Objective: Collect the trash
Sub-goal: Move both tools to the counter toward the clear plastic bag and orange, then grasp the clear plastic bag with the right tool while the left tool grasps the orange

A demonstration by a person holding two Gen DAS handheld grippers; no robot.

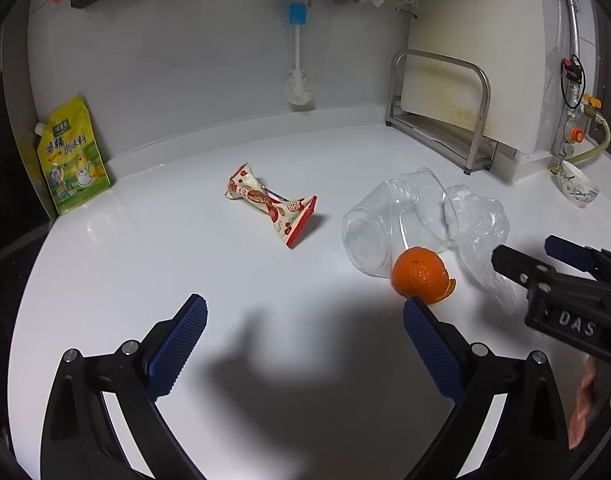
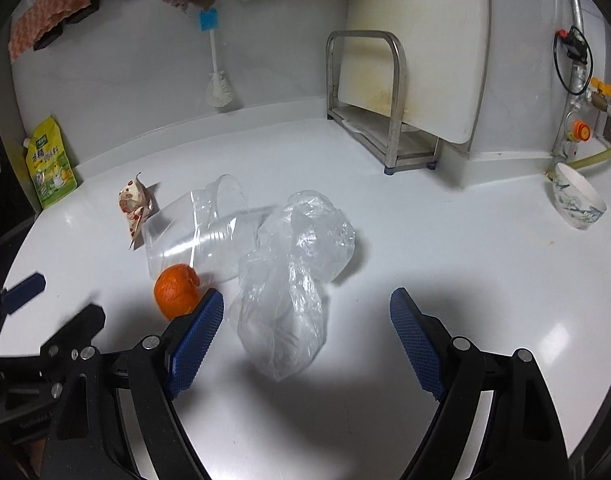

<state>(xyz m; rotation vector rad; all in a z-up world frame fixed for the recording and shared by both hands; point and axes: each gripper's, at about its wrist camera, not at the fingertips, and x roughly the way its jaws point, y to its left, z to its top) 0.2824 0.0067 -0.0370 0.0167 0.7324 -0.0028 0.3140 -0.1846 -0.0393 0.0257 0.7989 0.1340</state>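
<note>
Four trash items are noted on the white counter (image 1: 145, 280): a clear plastic bag (image 2: 293, 272), a clear plastic cup (image 2: 197, 232) lying on its side, an orange peel (image 2: 175, 290) and a red-and-cream snack wrapper (image 1: 271, 206). The bag is crumpled and touches the cup at the cup's mouth end; the peel lies against the cup's base end; the wrapper lies apart, further left.

Handling, as judged: the bag is expected to be very light, limp and slippery, so a pinch on a bunched fold near its near end is preferred over a single film layer. The cup is thin, springy and easily crushed or rolled; its rim is the likeliest hold. The peel is a soft hollow shell, likely to collapse under pressure. The wrapper is light and crinkly, best taken at its twisted waist.

The right gripper (image 2: 307, 326) is held low over the counter, jaws spread wide and empty, with the bag's near end between its blue pads (image 2: 195, 338). The left gripper (image 1: 305, 340) is likewise wide open and empty, above bare counter, its right pad just beside the peel. Part of a hand (image 1: 585, 404) is seen behind the right gripper.
</note>
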